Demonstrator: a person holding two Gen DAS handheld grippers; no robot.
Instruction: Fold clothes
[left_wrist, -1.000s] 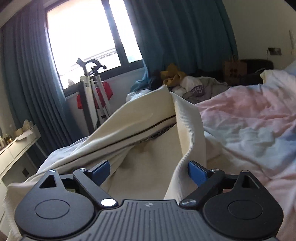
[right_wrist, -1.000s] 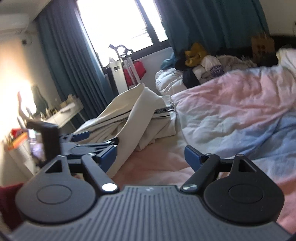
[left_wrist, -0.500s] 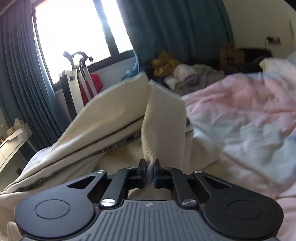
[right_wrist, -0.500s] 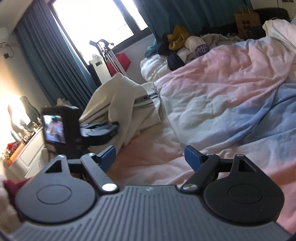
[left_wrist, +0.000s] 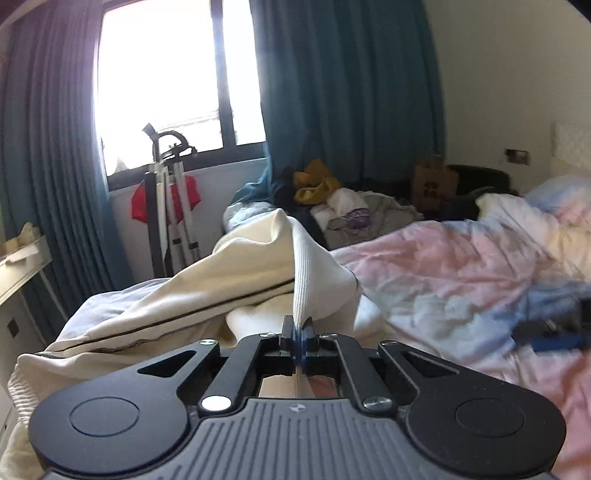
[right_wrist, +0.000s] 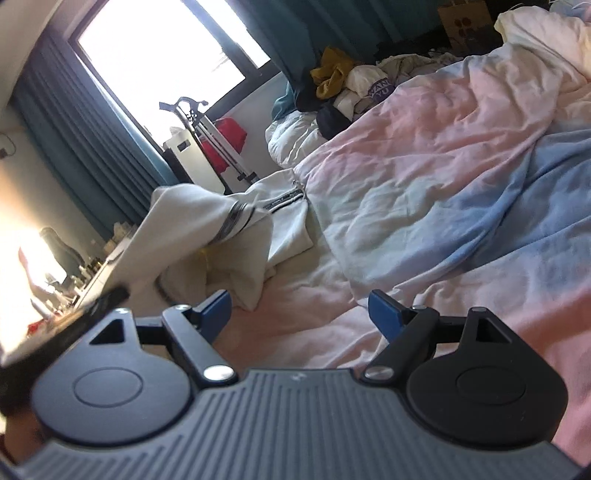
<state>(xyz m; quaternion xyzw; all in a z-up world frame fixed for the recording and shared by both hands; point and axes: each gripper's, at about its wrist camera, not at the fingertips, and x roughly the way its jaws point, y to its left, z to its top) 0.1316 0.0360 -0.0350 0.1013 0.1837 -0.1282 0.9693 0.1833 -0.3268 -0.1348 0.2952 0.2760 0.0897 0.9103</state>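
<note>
- A bright, overexposed window with a dark frame (left_wrist: 162, 92) fills the far wall and throws strong daylight into the room.
- Heavy pleated teal curtains (left_wrist: 343, 92) hang on both sides of it.
- A plain cream wall (left_wrist: 509, 81) stands on the right, with a small dark wall switch plate (left_wrist: 517, 156).
- A rumpled pink-and-blue duvet (right_wrist: 461, 166) covers the bed.
- A white ledge-like counter (left_wrist: 20, 264) runs along the left edge.
</note>
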